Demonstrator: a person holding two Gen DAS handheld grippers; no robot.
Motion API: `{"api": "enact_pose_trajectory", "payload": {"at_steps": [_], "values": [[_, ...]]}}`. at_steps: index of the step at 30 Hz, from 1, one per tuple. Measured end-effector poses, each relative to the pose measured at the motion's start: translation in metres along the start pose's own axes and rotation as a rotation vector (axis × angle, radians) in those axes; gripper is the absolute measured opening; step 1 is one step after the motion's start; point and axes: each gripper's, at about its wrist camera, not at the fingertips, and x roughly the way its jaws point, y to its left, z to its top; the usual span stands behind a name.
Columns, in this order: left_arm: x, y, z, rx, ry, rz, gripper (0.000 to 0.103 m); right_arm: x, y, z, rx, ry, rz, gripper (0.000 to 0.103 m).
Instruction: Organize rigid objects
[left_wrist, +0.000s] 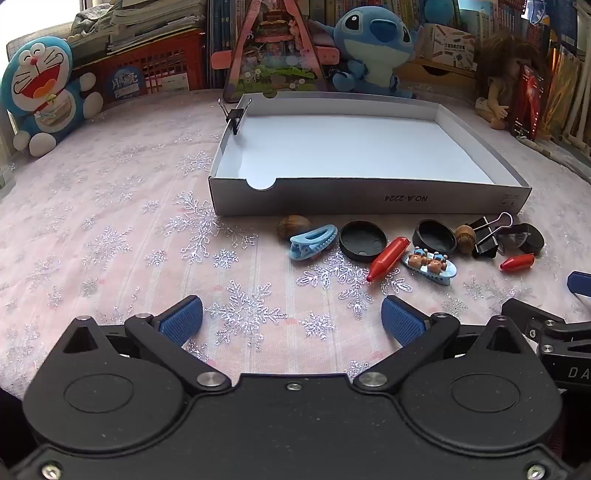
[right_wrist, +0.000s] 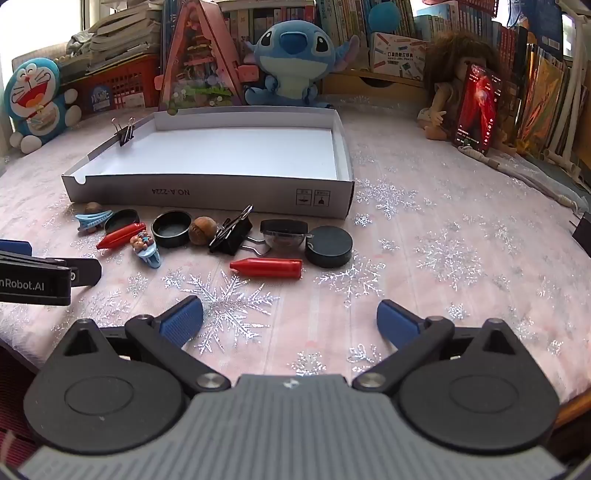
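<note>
A shallow white cardboard box stands on the table with a black binder clip clipped on its left wall. Small objects lie in a row before it: a blue hair clip, black round lids, red crayon-shaped pieces, a bear hair clip, nuts, a large binder clip and a black puck. My left gripper and right gripper are both open and empty, hovering near the row.
Plush toys, a doll, books and a red basket line the back. A phone leans at the right. The snowflake tablecloth covers the table. The left gripper's body shows at the right view's left edge.
</note>
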Motion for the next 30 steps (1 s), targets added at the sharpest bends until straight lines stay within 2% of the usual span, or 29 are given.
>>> {"api": "enact_pose_trajectory", "payload": {"at_steps": [30], "values": [[0.0003,0.0002,0.0004,-0.002,0.012,0.0,0.103,-0.0014,-0.0007,0.0008,-0.003,0.0,-0.002,0.103]]}}
